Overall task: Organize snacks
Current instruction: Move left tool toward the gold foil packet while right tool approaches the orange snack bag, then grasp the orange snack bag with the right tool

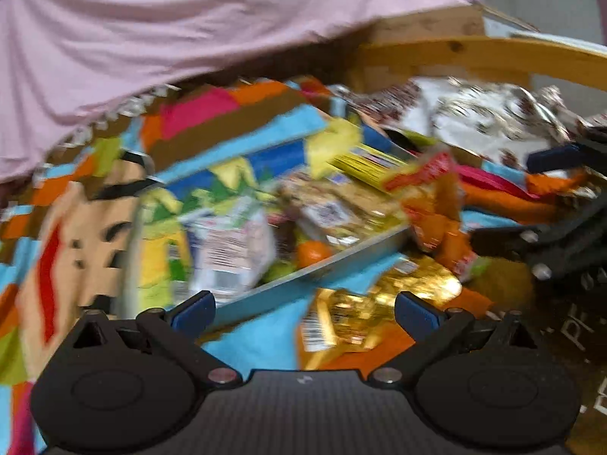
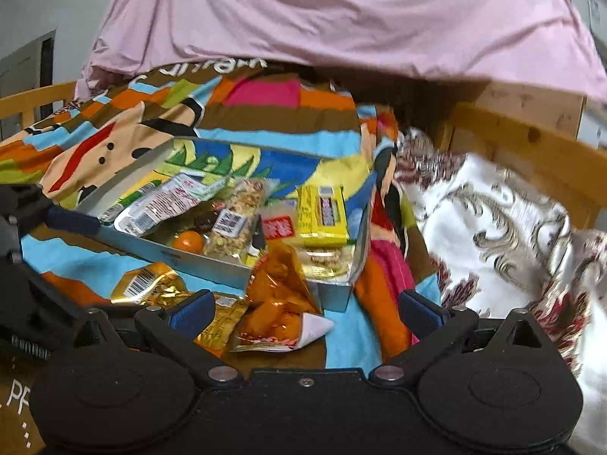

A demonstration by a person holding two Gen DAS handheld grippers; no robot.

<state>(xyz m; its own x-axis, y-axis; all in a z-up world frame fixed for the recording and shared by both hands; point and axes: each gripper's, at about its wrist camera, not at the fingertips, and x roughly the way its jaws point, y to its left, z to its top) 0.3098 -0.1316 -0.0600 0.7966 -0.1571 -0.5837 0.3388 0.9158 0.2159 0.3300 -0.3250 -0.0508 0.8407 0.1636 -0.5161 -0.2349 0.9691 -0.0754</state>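
The right gripper point(image 2: 305, 313) is spread wide and holds nothing, just above a crinkly see-through orange snack bag point(image 2: 279, 303) on the bright patchwork blanket point(image 2: 353, 337). Beside it lies a shiny gold snack packet point(image 2: 151, 284). The left gripper point(image 1: 303, 309) is spread wide and empty too. Just past both sits a shallow grey metal tray point(image 2: 212, 263) full of snacks, with a yellow wrapped bar point(image 2: 322, 216) and a small round orange fruit point(image 2: 187, 241) inside

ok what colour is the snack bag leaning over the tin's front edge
Translucent orange snack bag, with orange pieces inside and a white corner; clearest in the right wrist view.
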